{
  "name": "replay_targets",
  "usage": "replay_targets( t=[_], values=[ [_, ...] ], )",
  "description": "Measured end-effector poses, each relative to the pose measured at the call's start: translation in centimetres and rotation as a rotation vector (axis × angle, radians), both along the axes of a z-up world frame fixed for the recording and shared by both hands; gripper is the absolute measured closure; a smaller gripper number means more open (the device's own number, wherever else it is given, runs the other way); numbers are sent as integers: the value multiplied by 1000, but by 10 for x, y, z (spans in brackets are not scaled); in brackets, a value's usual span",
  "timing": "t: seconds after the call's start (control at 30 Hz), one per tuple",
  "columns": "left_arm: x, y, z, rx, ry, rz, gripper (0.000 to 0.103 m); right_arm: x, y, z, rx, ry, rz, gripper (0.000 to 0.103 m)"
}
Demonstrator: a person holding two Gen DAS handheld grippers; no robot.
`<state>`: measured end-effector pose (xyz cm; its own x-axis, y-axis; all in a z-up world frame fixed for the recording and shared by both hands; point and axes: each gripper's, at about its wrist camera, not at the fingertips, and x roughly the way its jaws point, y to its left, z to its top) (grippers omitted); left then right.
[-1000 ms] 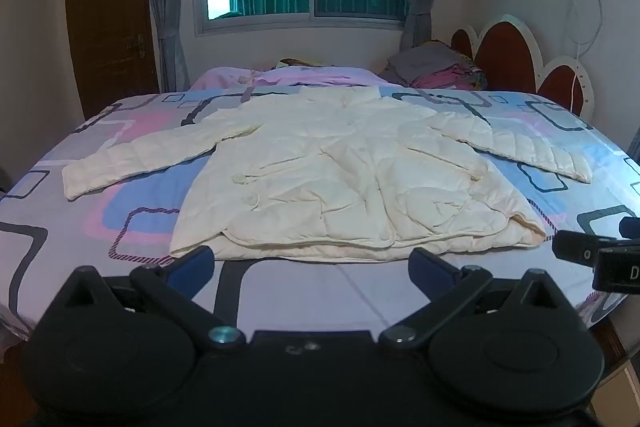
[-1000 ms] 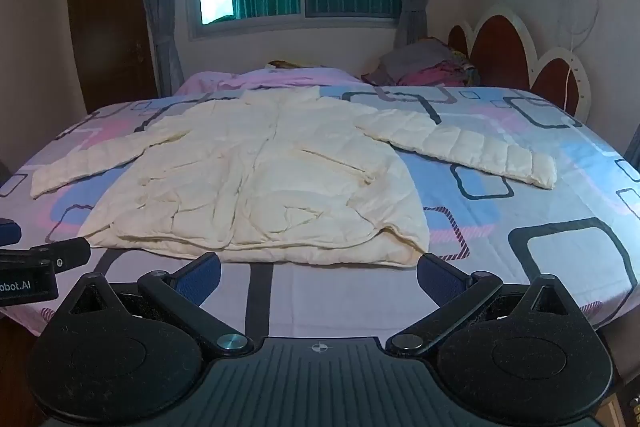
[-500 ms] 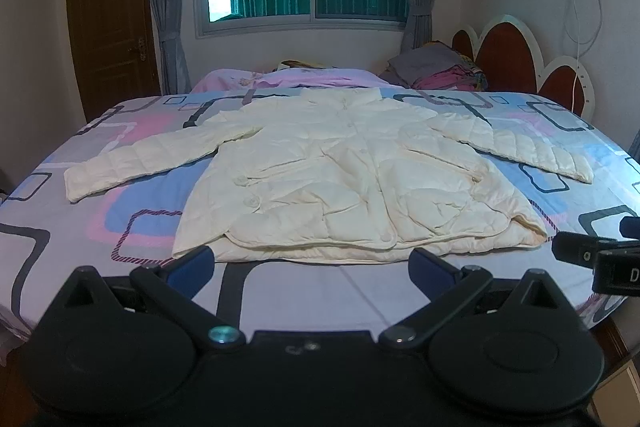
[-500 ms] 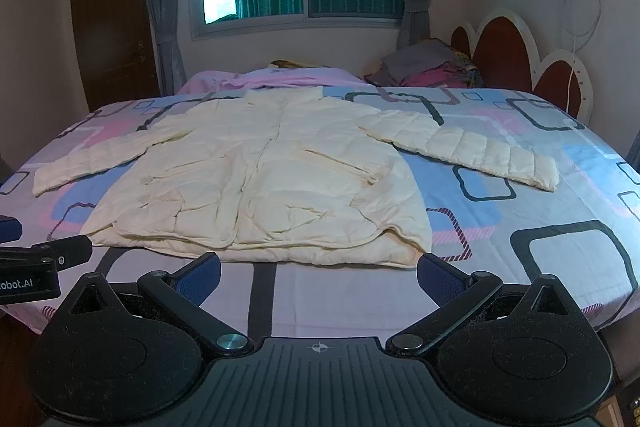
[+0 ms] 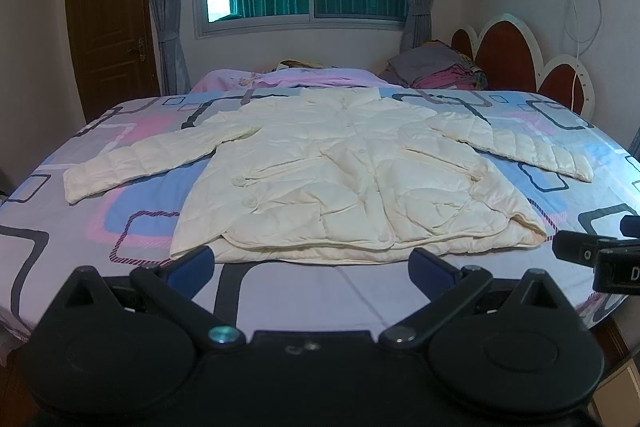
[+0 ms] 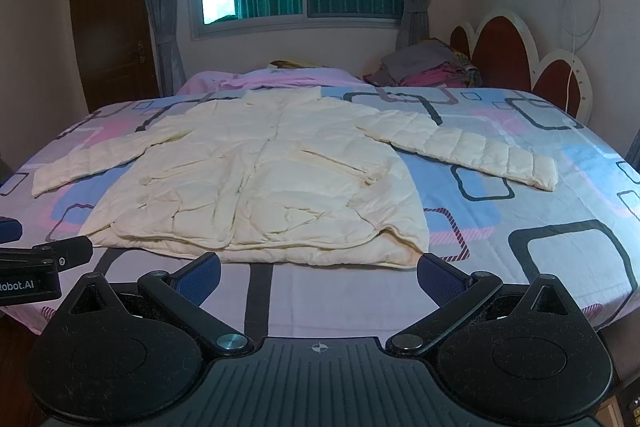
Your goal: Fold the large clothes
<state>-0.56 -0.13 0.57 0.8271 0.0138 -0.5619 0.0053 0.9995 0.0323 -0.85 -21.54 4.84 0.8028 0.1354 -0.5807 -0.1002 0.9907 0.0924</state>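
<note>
A cream quilted jacket [image 5: 344,179] [image 6: 272,183] lies flat on the bed, front up, collar toward the window, both sleeves spread out to the sides. My left gripper [image 5: 310,269] hovers open just short of the jacket's hem, nothing between its blue-padded fingers. My right gripper [image 6: 318,273] is likewise open in front of the hem, a little to the right of the left one. Each gripper's side shows at the edge of the other's view.
The bed [image 5: 280,291] carries a sheet with pink, blue and grey squares. Folded clothes [image 5: 440,67] are piled at the far right by a red headboard [image 5: 508,51]. A pink blanket [image 5: 288,79] lies at the far edge. A brown door [image 5: 112,19] stands left of the window.
Both views have tilted slightly upward and drifted a little; the jacket sits marginally lower and closer to the fingers. Both grippers stay open.
</note>
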Motion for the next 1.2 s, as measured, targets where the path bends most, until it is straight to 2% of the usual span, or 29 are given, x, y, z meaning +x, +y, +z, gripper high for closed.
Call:
replay_targets(
  t=[1.2],
  values=[
    [3,-8,-2,15,-10,1,0,1,-4,3,3,-9,11,0]
  ],
)
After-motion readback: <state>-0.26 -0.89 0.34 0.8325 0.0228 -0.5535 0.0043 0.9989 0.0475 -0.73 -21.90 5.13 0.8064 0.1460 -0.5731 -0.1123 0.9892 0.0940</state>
